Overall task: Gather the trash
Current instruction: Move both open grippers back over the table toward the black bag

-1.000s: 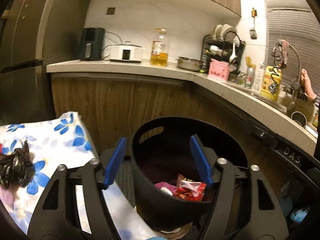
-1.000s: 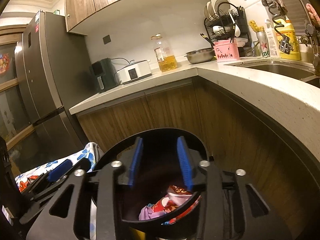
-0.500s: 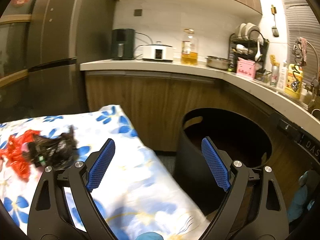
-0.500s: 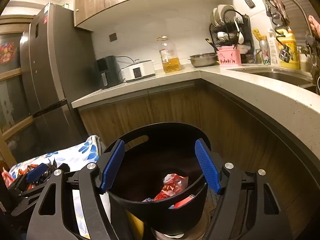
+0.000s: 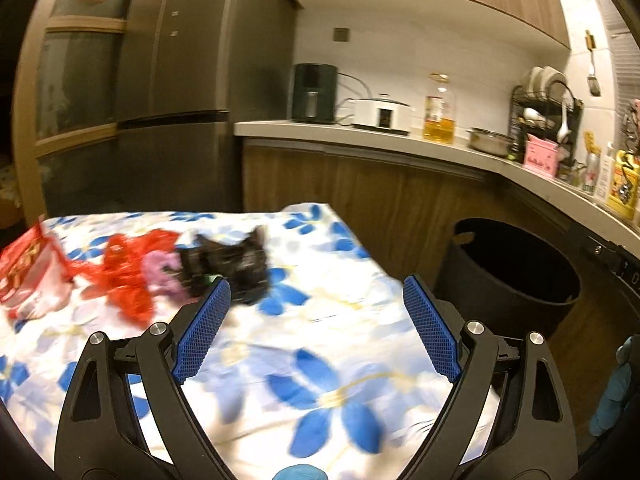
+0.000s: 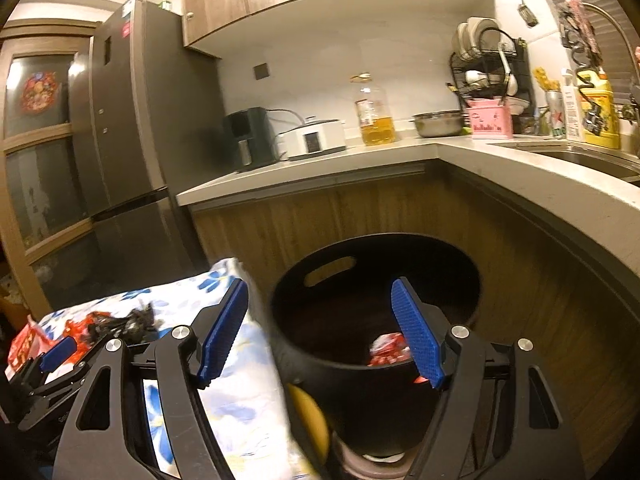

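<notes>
My left gripper (image 5: pixel 316 328) is open and empty above the flowered tablecloth (image 5: pixel 320 360). Ahead of it on the cloth lie a crumpled black bag (image 5: pixel 232 264), a pink scrap (image 5: pixel 160 268), red plastic (image 5: pixel 120 272) and a red snack packet (image 5: pixel 24 264). The black trash bin (image 5: pixel 512 276) stands to the right on the floor. My right gripper (image 6: pixel 320 340) is open and empty over the bin (image 6: pixel 340 360), which holds red wrappers (image 6: pixel 388 348). The table trash (image 6: pixel 120 322) and the left gripper (image 6: pixel 56 354) also show at the left of the right wrist view.
A wooden cabinet run with a pale L-shaped counter (image 6: pixel 440 156) stands behind the bin, carrying an oil bottle (image 6: pixel 374 116), cooker, dish rack and sink. A tall grey fridge (image 6: pixel 132 120) stands left. A yellow object (image 6: pixel 312 420) sits between table and bin.
My left gripper swung left from over the bin to over the table, bringing the table trash into view. My right gripper opened wide above the bin and pulled back a little.
</notes>
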`<state>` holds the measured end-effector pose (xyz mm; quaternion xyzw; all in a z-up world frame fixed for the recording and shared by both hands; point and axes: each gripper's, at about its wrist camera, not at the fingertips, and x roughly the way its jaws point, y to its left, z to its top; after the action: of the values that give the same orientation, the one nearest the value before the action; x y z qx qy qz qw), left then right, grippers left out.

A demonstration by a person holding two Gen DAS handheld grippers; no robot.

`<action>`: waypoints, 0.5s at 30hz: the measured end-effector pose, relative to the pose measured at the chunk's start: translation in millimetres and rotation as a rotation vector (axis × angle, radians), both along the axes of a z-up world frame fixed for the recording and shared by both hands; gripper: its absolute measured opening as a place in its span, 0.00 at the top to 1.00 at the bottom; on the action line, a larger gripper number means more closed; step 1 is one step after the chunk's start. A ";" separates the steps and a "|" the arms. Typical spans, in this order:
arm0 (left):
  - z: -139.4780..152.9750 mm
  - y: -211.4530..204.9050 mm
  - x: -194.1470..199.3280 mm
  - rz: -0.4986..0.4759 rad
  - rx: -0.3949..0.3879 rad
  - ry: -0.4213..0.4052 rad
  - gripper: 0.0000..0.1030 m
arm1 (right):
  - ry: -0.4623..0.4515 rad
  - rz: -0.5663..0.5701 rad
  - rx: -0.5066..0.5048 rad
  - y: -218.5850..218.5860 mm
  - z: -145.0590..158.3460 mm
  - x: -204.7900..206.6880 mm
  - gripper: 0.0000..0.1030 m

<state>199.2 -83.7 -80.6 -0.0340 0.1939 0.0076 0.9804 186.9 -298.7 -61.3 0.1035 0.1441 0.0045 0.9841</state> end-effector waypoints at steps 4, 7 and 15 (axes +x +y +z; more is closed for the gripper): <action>-2.5 28.1 -9.6 0.060 -0.004 0.006 0.16 | 0.002 0.056 -0.015 26.7 -1.1 -0.7 0.29; -3.3 47.4 -16.2 0.099 -0.013 0.005 0.16 | 0.006 0.088 -0.015 43.3 -0.8 1.3 0.29; -7.0 98.0 -33.4 0.192 -0.015 0.001 0.16 | 0.022 0.193 -0.045 106.5 -6.5 13.2 0.29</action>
<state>165.9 14.3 -87.6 -0.0600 0.1903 0.1001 0.9748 200.0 -192.2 -67.8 0.0672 0.1644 0.0949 0.9795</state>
